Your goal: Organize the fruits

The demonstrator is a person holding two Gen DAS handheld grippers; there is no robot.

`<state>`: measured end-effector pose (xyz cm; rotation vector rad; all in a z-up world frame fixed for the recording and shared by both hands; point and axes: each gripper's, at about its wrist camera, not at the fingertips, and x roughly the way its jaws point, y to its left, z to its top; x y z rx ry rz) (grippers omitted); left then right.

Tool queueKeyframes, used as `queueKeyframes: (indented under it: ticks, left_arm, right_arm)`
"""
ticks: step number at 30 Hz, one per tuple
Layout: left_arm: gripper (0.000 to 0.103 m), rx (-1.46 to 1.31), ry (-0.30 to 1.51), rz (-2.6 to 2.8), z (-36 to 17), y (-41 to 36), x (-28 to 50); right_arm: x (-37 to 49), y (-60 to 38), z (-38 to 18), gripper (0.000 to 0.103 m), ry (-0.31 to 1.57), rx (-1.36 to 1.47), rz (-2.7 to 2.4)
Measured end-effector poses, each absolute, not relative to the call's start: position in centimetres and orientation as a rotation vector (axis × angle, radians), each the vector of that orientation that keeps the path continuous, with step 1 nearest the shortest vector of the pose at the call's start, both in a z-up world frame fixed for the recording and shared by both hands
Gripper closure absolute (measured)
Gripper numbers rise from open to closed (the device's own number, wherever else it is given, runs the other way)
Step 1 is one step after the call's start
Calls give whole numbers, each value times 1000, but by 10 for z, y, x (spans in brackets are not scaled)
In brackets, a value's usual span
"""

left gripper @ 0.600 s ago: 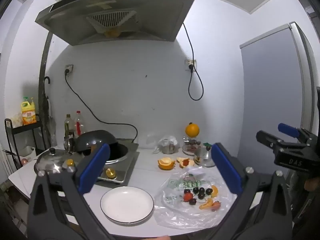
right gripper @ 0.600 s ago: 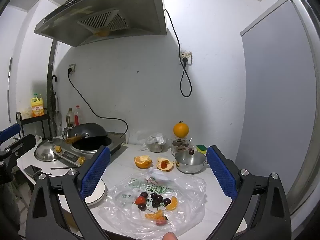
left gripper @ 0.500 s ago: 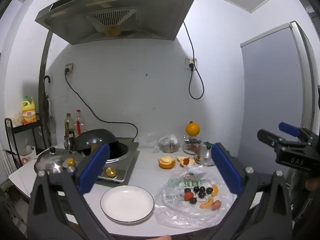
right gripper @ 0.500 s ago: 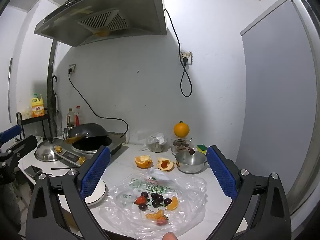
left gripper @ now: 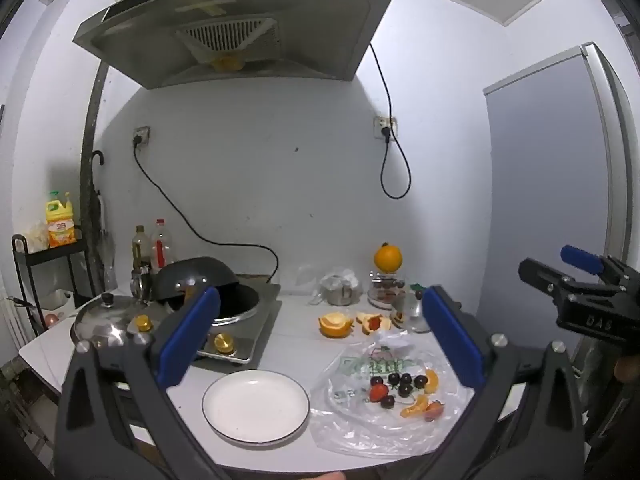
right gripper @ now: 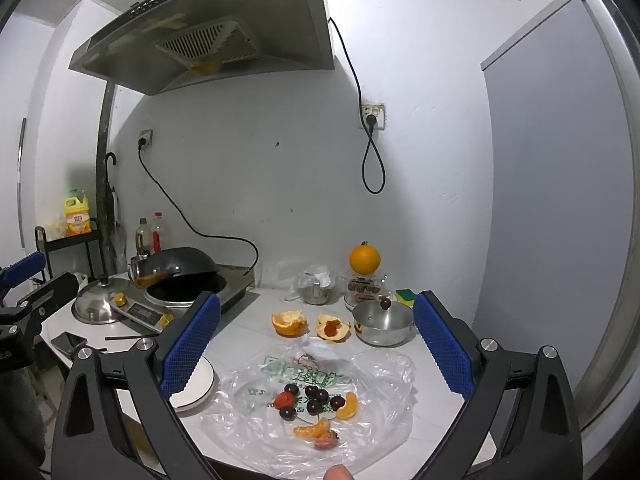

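My gripper fingers (right gripper: 442, 344) wear dimpled blue pads. The round white plate (left gripper: 256, 407) has a thin dark rim; the clear plastic bag (right gripper: 316, 392) carries green print under dark cherries (right gripper: 314, 394) and orange segments (right gripper: 348, 406).

left wrist: level, faces wall | right wrist: slightly down, nearer | shared: plastic bag (left gripper: 390, 396) (right gripper: 316, 400), plate (left gripper: 256, 406) (right gripper: 192, 390)

A glossy white plate (left gripper: 256, 407) with a dark rim sits beside a crinkled clear plastic bag (right gripper: 320, 404). A shiny metal pot (right gripper: 383, 323) and brushed-steel range hood (left gripper: 240, 28) gleam nearby.
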<state>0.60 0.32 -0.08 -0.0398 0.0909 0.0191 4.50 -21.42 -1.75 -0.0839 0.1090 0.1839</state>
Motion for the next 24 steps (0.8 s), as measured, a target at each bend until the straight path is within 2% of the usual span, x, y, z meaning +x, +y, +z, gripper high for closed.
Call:
queueKeyframes:
  ticks: [24]
  left_arm:
    - [0, -41, 96, 23, 0, 3, 6]
  right_arm:
    - [49, -220, -18, 4, 107, -73, 202]
